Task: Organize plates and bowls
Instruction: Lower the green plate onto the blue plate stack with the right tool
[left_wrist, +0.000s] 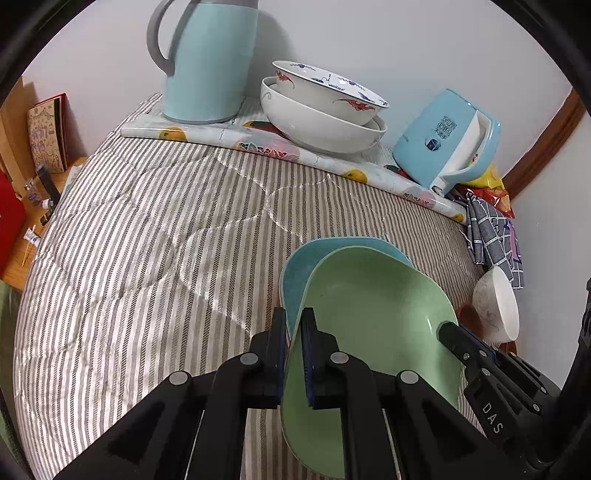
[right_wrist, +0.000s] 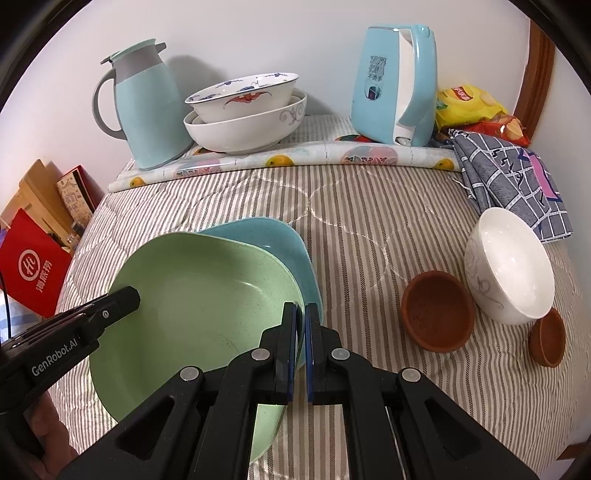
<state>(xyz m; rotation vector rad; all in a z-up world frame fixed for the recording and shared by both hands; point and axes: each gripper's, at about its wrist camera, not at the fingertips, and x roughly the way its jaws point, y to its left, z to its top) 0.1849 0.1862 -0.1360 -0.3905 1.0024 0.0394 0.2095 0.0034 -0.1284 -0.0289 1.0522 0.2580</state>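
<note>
Two grippers pinch the green plate (right_wrist: 192, 295) by opposite rims: the left gripper (left_wrist: 293, 354) is clamped narrow on its left edge, the right gripper (right_wrist: 301, 347) clamped narrow on its right edge. Directly under the green plate lies a blue plate (right_wrist: 280, 243) on the striped cover (right_wrist: 369, 221). Right of the green plate sit a brown bowl (right_wrist: 437, 310) and a white bowl (right_wrist: 509, 266) leaning on a small brown dish (right_wrist: 548, 341). Beyond the green plate, two bowls (right_wrist: 245, 114) are stacked beside the wall.

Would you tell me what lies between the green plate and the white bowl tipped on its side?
In the right wrist view, a brown bowl sits between the green plate and the white bowl.
</note>
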